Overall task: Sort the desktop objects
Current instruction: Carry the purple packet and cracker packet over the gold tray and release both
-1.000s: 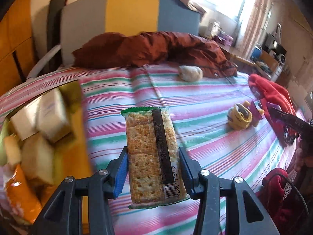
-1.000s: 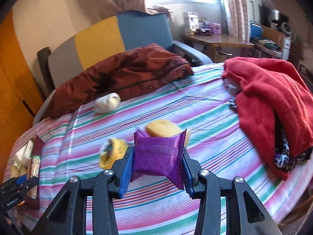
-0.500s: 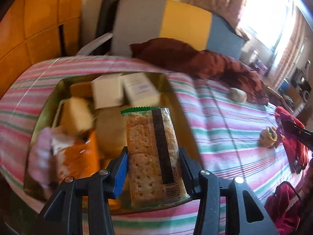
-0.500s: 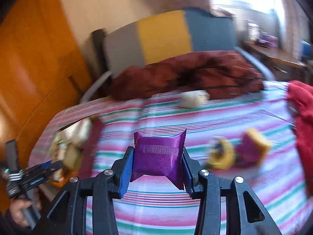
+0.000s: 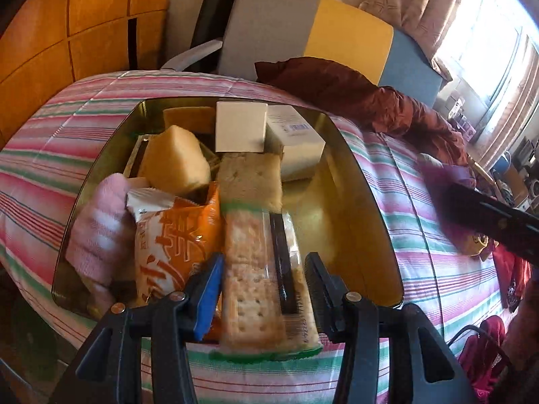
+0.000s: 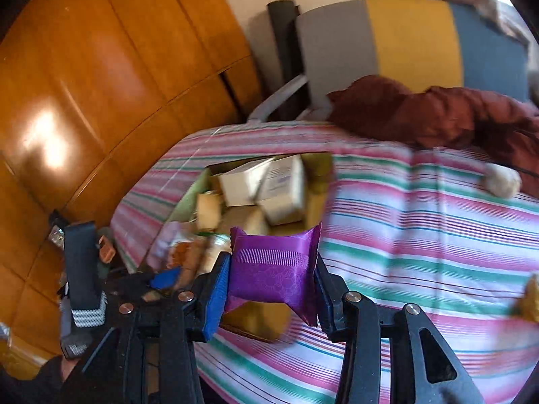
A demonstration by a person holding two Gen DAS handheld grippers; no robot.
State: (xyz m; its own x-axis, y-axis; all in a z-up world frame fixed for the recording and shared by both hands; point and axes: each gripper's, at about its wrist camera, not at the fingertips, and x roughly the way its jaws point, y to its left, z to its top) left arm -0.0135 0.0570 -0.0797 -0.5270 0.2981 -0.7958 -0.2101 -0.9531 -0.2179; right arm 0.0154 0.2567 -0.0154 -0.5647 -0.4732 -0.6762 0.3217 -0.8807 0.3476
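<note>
- Left wrist camera looks steeply down, close over the gold metal tray (image 5: pixel 363 181) on the pink-and-green striped cloth (image 5: pixel 397 155).
- Right wrist camera sits farther back, angled down toward that same tray (image 6: pixel 320 165).
- Both share the grey-yellow-blue chair back (image 5: pixel 313 30).

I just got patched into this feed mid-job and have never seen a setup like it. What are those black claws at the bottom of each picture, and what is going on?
No robot here: a person carries a handheld two-finger gripper in each hand, and a fisheye camera on each looks forward along its jaws. One picture comes from the left gripper. Its jaws are opening around a cracker pack that is dropping blurred over a gold tin already holding snack packets and white boxes. The other picture comes from the right gripper. Its jaws are also opening, with a purple packet between them, near the same tin. Everything rests on a striped cloth.
</note>
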